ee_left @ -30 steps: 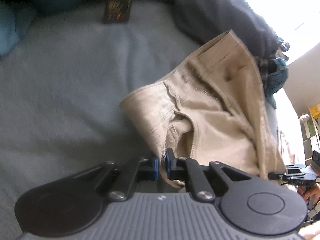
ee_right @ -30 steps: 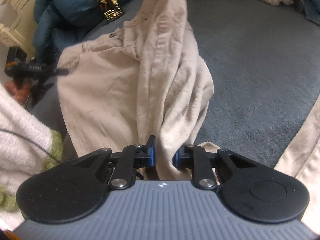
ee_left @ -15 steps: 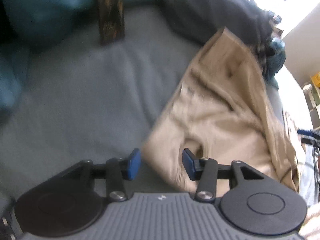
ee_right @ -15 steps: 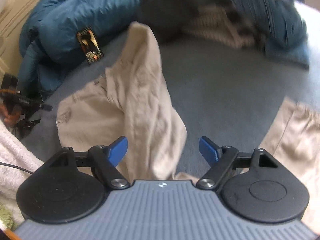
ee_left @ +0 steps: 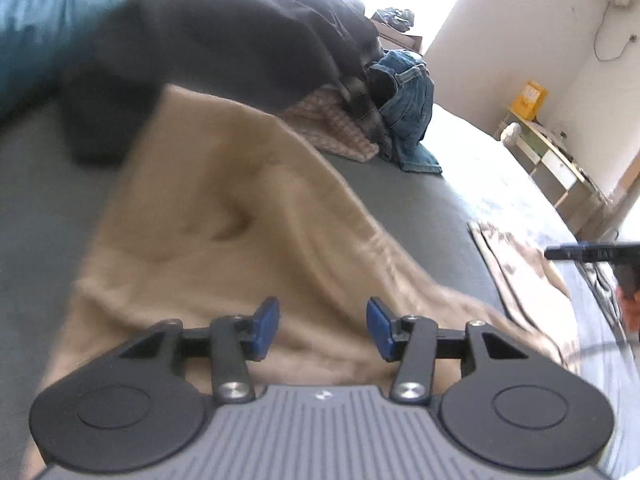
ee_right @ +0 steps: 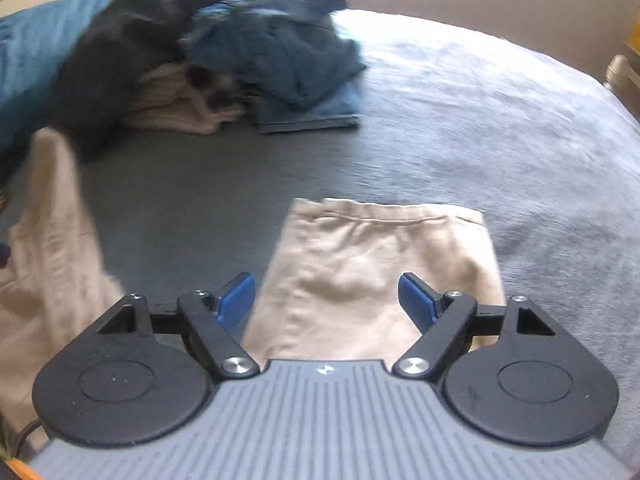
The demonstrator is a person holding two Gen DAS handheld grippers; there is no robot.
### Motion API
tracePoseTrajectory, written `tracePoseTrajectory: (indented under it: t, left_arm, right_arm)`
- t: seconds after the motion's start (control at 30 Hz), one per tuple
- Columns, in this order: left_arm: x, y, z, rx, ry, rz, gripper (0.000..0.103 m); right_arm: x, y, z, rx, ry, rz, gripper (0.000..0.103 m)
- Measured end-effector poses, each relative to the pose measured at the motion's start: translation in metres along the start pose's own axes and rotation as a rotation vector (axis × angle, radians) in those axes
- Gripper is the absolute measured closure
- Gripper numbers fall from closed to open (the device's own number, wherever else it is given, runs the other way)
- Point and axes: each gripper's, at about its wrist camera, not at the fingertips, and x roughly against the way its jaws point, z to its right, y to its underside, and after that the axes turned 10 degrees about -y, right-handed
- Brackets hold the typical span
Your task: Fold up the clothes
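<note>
Beige trousers (ee_left: 240, 216) lie rumpled on the grey bed (ee_left: 48, 184). My left gripper (ee_left: 322, 328) is open and empty just above their near part. In the right wrist view a flat trouser leg end (ee_right: 380, 264) lies in front of my right gripper (ee_right: 326, 300), which is open and empty. More of the beige cloth (ee_right: 52, 240) shows at the left. The right gripper's tip (ee_left: 588, 250) shows at the right edge of the left wrist view.
A pile of clothes lies at the back of the bed: a black garment (ee_left: 240, 36), blue jeans (ee_right: 292, 60) and a beige knit (ee_right: 176, 100). A blue duvet (ee_right: 28, 52) is at the far left. Shelves (ee_left: 560, 160) stand beside the bed.
Both grippers were shut on the trousers a second ago; both have let go and opened. The trousers have dropped onto the bed. Both views have swung toward the clothes pile.
</note>
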Motion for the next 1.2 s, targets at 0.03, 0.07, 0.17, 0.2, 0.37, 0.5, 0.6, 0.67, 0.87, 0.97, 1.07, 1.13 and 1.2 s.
tracePoseTrajectory:
  t: [0.03, 0.07, 0.17, 0.2, 0.37, 0.5, 0.6, 0.67, 0.87, 0.97, 1.07, 1.13, 1.2]
  left_arm:
    - [-0.006, -0.001, 0.005, 0.010, -0.002, 0.004, 0.054]
    - [-0.012, -0.003, 0.010, 0.016, -0.007, 0.015, 0.054]
    - [-0.027, -0.005, 0.019, 0.030, -0.032, 0.037, 0.053]
    - [-0.028, -0.003, 0.019, 0.036, -0.037, 0.038, 0.053]
    - [-0.037, 0.002, 0.015, 0.057, -0.060, 0.036, 0.052]
    - [-0.044, 0.004, 0.011, 0.065, -0.074, 0.038, 0.051]
    - [-0.047, 0.004, 0.012, 0.060, -0.074, 0.054, 0.050]
    - [-0.050, 0.005, 0.011, 0.064, -0.073, 0.058, 0.049]
    - [-0.060, 0.004, 0.007, 0.088, -0.052, 0.065, 0.047]
    - [-0.064, 0.004, 0.008, 0.095, -0.047, 0.065, 0.045]
    - [-0.065, 0.004, 0.009, 0.094, -0.049, 0.067, 0.044]
    - [-0.065, 0.004, 0.010, 0.092, -0.049, 0.067, 0.044]
    - [-0.065, 0.004, 0.009, 0.098, -0.049, 0.066, 0.044]
  right_arm:
    - [-0.007, -0.002, 0.000, 0.003, -0.006, -0.016, 0.024]
    - [-0.015, -0.005, -0.001, 0.006, -0.012, -0.033, 0.024]
    - [-0.039, -0.009, -0.007, 0.015, -0.006, -0.063, 0.026]
    - [-0.047, -0.010, -0.007, 0.012, 0.011, -0.067, 0.027]
    - [-0.079, -0.007, 0.007, -0.032, 0.023, -0.109, 0.034]
    - [-0.096, 0.004, 0.012, 0.001, 0.022, -0.117, 0.045]
    - [-0.079, 0.006, 0.019, -0.054, 0.010, -0.072, 0.093]
    - [-0.065, 0.007, 0.029, -0.116, 0.011, -0.041, 0.096]
    - [-0.015, 0.023, 0.065, -0.339, -0.082, 0.087, 0.097]
    - [-0.014, 0.035, 0.082, -0.463, -0.138, 0.116, 0.097]
    - [-0.023, 0.041, 0.094, -0.593, -0.210, 0.138, 0.094]
    - [-0.030, 0.043, 0.097, -0.654, -0.260, 0.154, 0.093]
    - [-0.036, 0.043, 0.097, -0.682, -0.291, 0.162, 0.093]
